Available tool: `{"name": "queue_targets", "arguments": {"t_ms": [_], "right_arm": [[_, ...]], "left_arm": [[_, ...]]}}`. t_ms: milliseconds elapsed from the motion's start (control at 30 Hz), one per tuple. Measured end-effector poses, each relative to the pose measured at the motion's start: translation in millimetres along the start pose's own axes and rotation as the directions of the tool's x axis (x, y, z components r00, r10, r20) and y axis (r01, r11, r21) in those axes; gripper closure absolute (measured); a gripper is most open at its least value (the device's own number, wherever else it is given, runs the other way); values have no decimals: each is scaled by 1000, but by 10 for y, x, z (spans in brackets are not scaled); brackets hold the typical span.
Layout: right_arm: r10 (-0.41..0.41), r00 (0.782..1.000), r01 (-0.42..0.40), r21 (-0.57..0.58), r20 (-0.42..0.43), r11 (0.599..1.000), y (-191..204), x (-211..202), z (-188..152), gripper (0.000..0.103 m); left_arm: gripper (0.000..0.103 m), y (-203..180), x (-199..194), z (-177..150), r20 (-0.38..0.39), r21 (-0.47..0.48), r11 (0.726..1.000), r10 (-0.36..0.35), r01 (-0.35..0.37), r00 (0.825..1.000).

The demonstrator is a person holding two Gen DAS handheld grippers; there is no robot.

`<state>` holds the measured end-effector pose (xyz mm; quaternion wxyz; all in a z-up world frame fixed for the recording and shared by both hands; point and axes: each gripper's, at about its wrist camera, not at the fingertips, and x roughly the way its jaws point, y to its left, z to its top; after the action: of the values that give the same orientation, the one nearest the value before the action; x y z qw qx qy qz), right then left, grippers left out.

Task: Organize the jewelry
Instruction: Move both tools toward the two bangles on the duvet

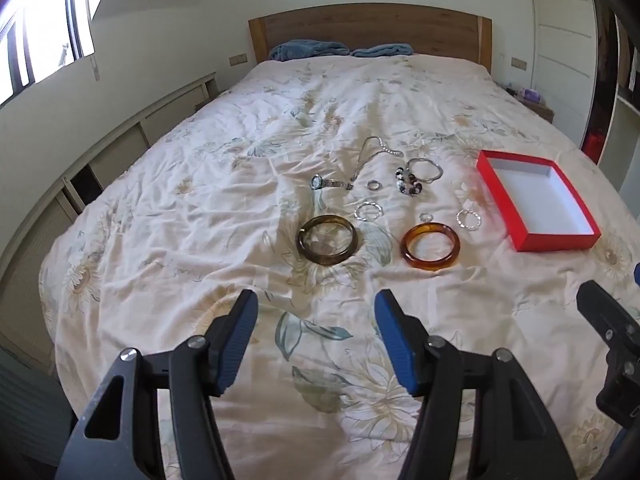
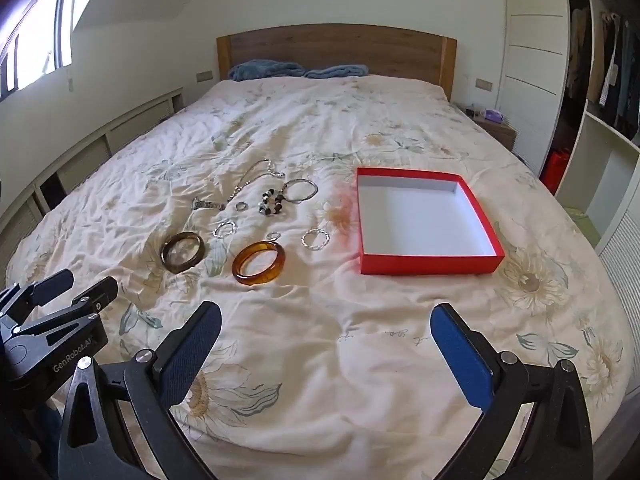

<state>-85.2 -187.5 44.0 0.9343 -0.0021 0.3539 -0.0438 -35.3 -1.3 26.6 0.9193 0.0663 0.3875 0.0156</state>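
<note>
nothing is looking sorted yet: the red box [image 2: 428, 258] is sitting empty on the bed [image 2: 360, 340], while the jewelry is lying just left of it, the amber bangle [image 2: 259, 267], dark bangle [image 2: 183, 257], watch [image 1: 325, 183], bead bracelet [image 2: 273, 201], chain [image 2: 256, 174] and what are probably small rings. both the left gripper [image 1: 316, 322] and right gripper [image 2: 326, 334] are hovering near, fingers wide and holding nothing. "genrobot.ai" is showing on the left gripper.

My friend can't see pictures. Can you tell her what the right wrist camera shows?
Open tongs hover over a flowery bedspread. Ahead sits an empty red box, with bangles, rings, a watch and a necklace scattered to its left.
</note>
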Motion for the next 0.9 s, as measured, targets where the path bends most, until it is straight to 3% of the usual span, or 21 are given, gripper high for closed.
{"name": "queue_targets", "arguments": {"t_ms": [900], "right_arm": [[-3,1000,3,-68,5,998,169,171,22,5]], "left_arm": [[44,-36,100,59,-8,6,1000,-3,3,1000]]}}
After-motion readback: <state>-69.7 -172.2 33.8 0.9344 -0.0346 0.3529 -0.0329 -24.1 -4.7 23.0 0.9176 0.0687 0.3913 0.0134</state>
